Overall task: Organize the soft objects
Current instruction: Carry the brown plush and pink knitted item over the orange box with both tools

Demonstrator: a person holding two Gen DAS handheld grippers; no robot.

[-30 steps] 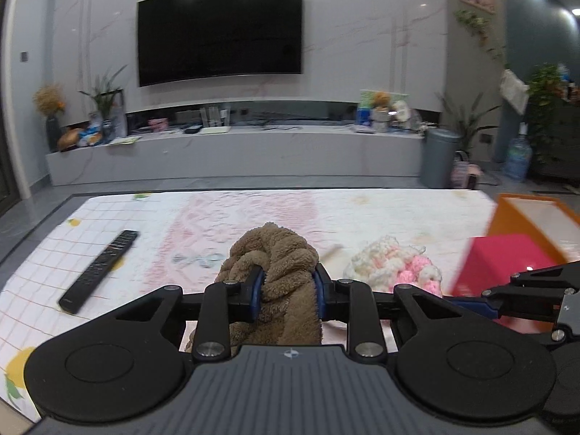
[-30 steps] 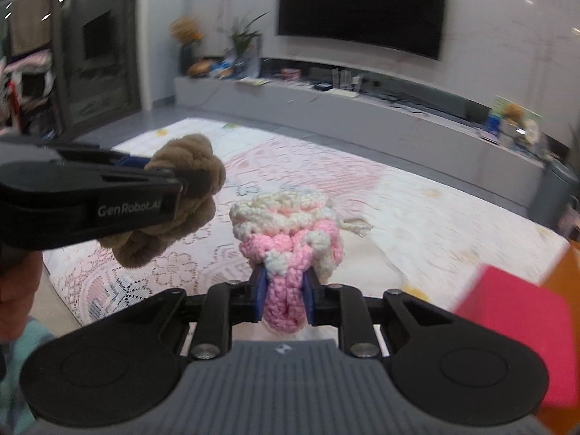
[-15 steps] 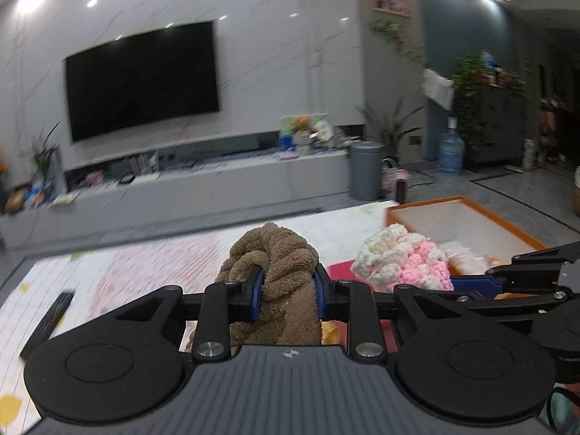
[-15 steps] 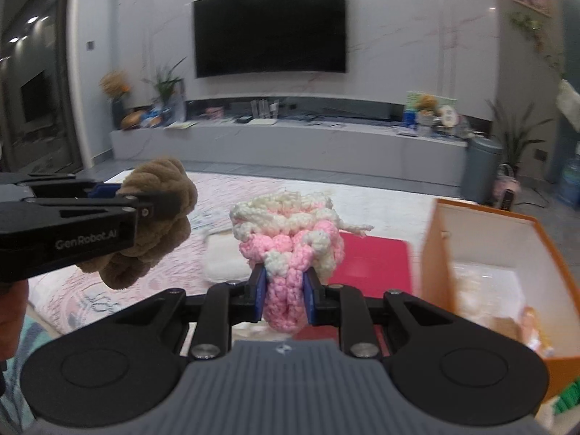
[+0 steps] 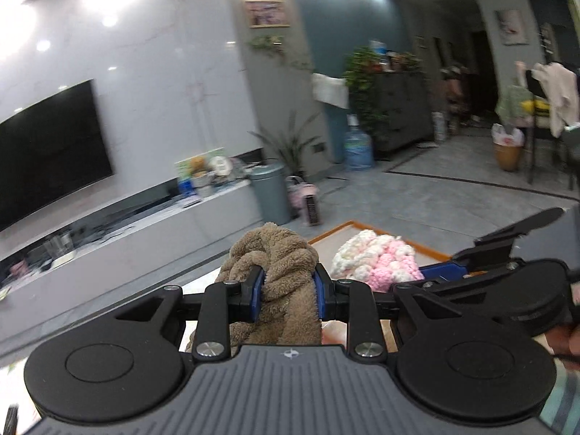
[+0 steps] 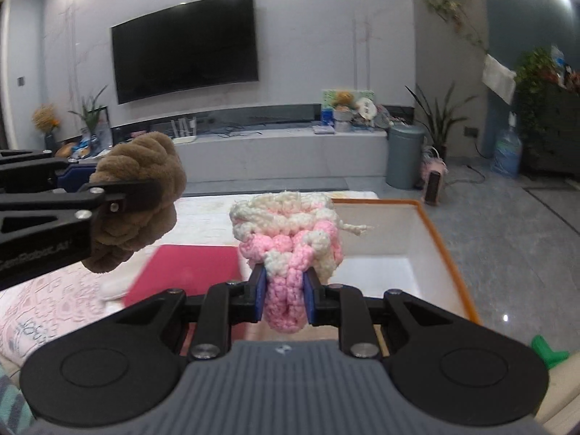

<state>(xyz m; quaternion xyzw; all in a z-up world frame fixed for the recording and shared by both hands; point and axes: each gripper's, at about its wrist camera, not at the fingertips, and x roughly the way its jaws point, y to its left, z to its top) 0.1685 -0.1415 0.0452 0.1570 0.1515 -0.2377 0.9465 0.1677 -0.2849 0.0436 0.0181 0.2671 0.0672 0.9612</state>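
My left gripper (image 5: 288, 291) is shut on a knotted brown plush bundle (image 5: 279, 264), which fills the gap between its blue pads. Seen from the right wrist, that brown bundle (image 6: 139, 203) hangs at the left, held in the air by the left gripper (image 6: 119, 195). My right gripper (image 6: 284, 299) is shut on a pink and cream chunky-yarn bundle (image 6: 290, 232). The same yarn bundle (image 5: 377, 257) shows to the right in the left wrist view. An orange-rimmed box with white inner walls (image 6: 431, 224) lies just beyond and right of the yarn bundle.
A red flat sheet (image 6: 188, 272) lies on the patterned pink and white cloth (image 6: 47, 308) left of the box. A green object (image 6: 547, 353) pokes in at lower right. A grey bin (image 6: 404, 156), water bottle (image 6: 507, 152) and low TV bench (image 6: 275, 152) stand behind.
Both grippers have swung to the right with their bundles still held. The box has come into view, and the remote and much of the cloth have slid out on the left.
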